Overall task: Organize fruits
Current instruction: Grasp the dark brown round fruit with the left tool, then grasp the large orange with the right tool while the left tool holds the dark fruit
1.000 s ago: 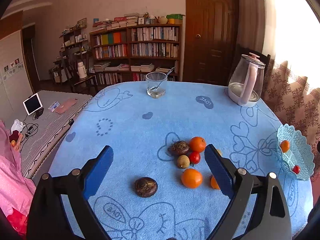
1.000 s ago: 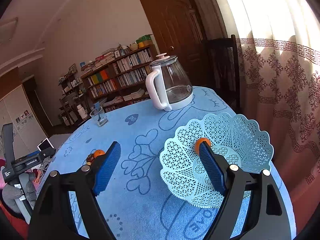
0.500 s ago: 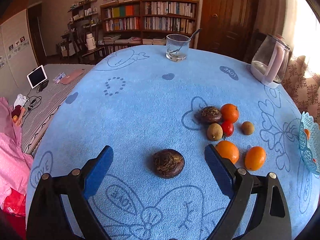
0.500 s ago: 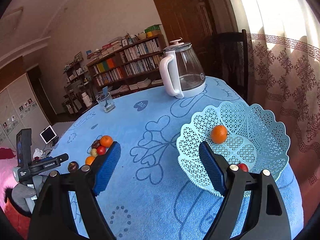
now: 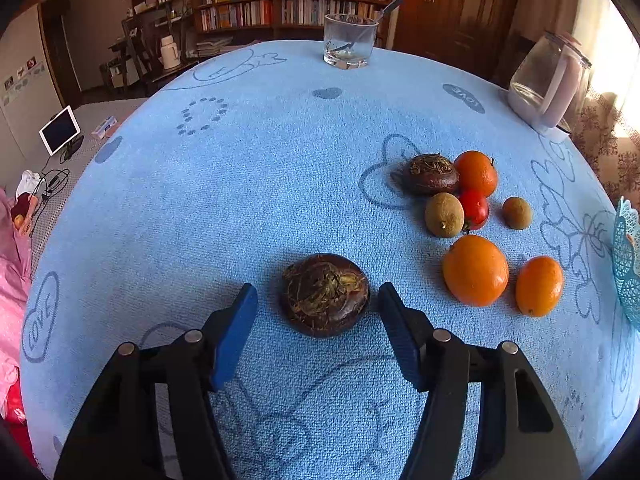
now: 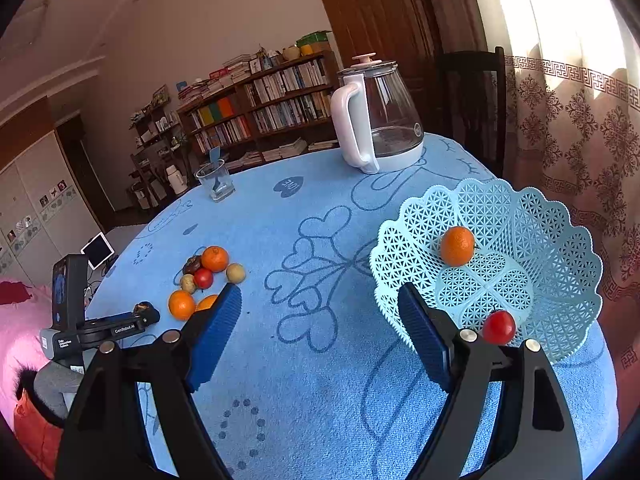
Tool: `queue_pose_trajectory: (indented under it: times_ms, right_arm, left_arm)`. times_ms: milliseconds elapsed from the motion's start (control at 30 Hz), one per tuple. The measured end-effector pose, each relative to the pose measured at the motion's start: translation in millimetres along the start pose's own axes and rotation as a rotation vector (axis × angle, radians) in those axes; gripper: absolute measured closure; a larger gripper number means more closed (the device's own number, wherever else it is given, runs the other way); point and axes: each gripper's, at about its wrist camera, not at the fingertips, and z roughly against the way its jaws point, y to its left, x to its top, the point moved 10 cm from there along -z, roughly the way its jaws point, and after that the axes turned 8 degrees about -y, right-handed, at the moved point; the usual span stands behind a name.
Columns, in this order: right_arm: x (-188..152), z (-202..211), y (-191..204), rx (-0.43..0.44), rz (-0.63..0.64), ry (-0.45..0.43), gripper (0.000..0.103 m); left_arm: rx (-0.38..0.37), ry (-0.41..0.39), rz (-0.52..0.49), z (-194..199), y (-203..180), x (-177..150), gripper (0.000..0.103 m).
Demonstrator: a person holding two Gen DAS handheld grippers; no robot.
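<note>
While its jaws have just been closing, the left gripper straddles the brown fruit, not yet gripping.

Setting: you are in a home, in a lived-in sitting or dining room. What shows it:
- A round table under a blue towelling cloth printed with hearts and "LOVE".
- Tall wooden bookshelves crammed with books, more stacked on top.
- A panelled wooden door.
- Patterned lace curtains with daylight behind them.
- A glass kettle with a white handle, and a drinking glass holding a spoon.
- A tablet propped on a side surface, cables beside it.
- A dark wooden chair behind the table.
</note>
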Motion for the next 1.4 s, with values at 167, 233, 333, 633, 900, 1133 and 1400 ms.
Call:
queue_pose_trajectory:
  times_ms: [167, 233, 333, 633, 900, 1133, 1400]
  right_arm:
    - [-10.9, -9.0, 4.0, 0.003, 0.008, 0.031, 0.021]
    - [-15.9, -12.4, 6.3, 0.004, 0.013, 0.043, 0.021]
    - [-23.6, -16.8, 10.8, 0.007, 0.021, 0.062, 0.021]
    - [-44.3, -34.7, 32.6, 0.062, -0.006, 0.153, 0.021]
    - [-51.8, -72.6, 75.4, 0.099, 0.079, 0.236, 0.021]
    - [-70.7, -109.7, 108.1, 0.119, 0.185, 0.305, 0.021]
    - [-83.6, -131.6, 122.7, 0.122, 0.265, 0.351, 0.041]
  left_arm:
    - [-0.004, -0.031, 0.007, 1.4, -0.1, 2.4, 0.057]
    - [-0.009, -0.045, 0.007, 3.1, -0.8, 2.2, 0.058]
    - [-0.019, -0.068, 0.019, 5.1, -0.3, 1.9, 0.058]
    - [-0.014, -0.155, 0.055, 20.6, 5.5, 8.7, 0.058]
    - [0.002, -0.193, 0.064, 26.5, 7.0, 10.9, 0.058]
    - [0.007, -0.187, 0.073, 24.6, 8.7, 9.7, 0.058]
    - [0.008, -0.178, 0.074, 23.0, 8.8, 8.2, 0.058]
